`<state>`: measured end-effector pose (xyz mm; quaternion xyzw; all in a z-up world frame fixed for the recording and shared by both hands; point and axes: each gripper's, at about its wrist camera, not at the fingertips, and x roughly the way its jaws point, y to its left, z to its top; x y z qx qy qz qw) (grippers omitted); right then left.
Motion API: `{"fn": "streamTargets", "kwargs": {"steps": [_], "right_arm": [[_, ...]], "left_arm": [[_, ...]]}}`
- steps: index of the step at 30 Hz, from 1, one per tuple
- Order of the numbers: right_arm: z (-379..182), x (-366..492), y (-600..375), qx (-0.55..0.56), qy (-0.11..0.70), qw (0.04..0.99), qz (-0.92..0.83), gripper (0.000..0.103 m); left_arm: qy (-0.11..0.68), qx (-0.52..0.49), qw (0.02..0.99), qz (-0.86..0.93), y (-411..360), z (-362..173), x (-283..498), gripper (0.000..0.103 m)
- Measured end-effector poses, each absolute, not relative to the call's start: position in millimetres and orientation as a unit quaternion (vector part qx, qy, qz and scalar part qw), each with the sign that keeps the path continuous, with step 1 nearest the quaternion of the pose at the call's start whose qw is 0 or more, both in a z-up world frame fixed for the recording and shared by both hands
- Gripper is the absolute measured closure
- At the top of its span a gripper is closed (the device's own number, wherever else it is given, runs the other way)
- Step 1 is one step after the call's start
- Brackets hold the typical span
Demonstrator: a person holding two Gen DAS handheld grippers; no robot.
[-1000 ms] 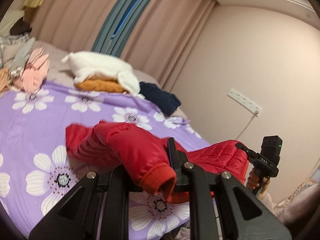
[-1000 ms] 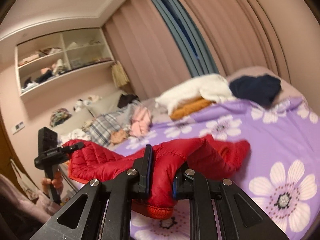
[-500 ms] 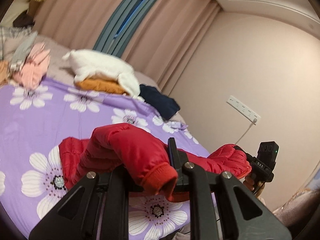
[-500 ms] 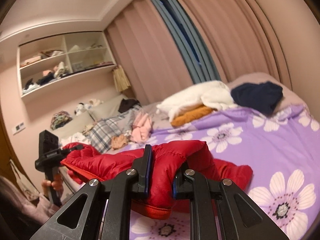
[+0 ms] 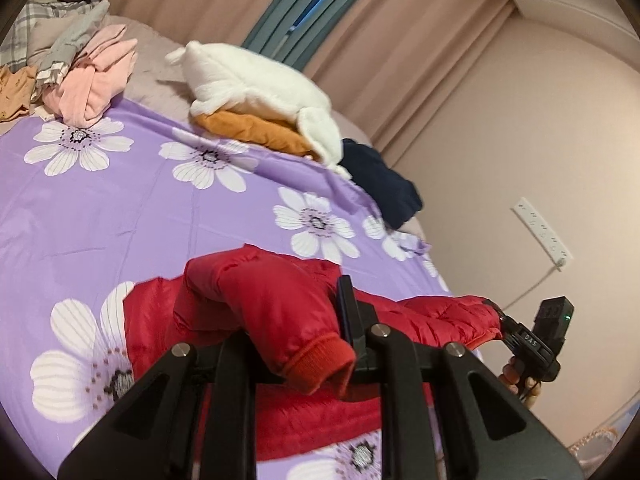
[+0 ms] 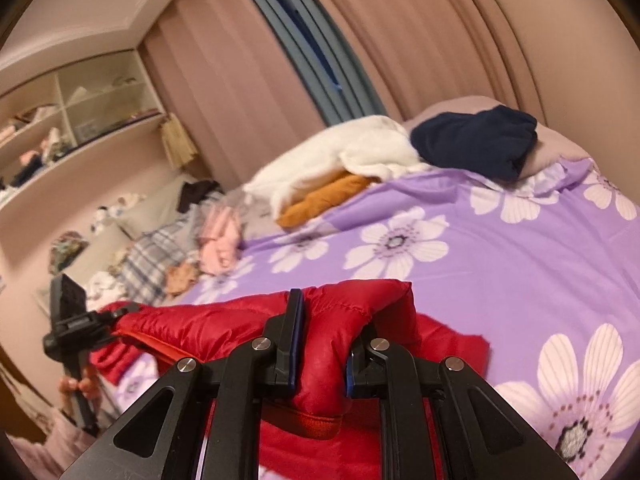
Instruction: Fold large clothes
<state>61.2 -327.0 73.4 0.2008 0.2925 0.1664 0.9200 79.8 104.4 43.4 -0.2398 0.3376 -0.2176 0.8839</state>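
A red quilted jacket [image 5: 420,412] lies partly on the purple flowered bedsheet [image 5: 120,208], near the bed's front edge. My left gripper [image 5: 304,332] is shut on one sleeve just behind its ribbed cuff [image 5: 320,368], holding the sleeve over the jacket's body. My right gripper [image 6: 324,332] is shut on the other sleeve [image 6: 360,304], its cuff hanging below the fingers. Each view shows the opposite gripper at the jacket's far end: the right gripper [image 5: 520,332] and the left gripper [image 6: 92,316], each in a person's hand. The left finger of my left gripper is hidden by the sleeve.
At the back of the bed lie a white fleece garment [image 5: 256,84] on an orange one [image 5: 252,128], a navy garment [image 5: 380,184], and a pink and plaid heap [image 5: 88,76]. Curtains [image 6: 420,40] and a wall socket strip [image 5: 544,236] lie behind. Shelves [image 6: 72,120] stand at left.
Both grippers have come down and forward over the bed with the sleeves still gripped. The jacket's body has sunk onto the sheet and now lies closer beneath them.
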Motion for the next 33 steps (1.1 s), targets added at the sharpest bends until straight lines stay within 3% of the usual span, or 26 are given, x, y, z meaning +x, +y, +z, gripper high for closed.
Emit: {"fn": "streamTargets", "kwargs": {"steps": [11,25,33], "right_arm": [[19.9,128.5,-327.9,0.203,0.367,0.903,0.097,0.086],[-45.3,167.3,-330.4,0.224,0.443,0.866,0.052,0.086],[-44.4,170.3,-337.2,0.26,0.457,0.849,0.058,0.082]], "left_arm": [[0.409,-0.247,0.866,-0.147,99.0,-18.8,169.1,0.084],[0.478,-0.236,0.841,-0.092,95.0,-95.1,214.4,0.08],[0.495,-0.272,0.819,-0.097,102.7,-96.8,221.2,0.079]]}}
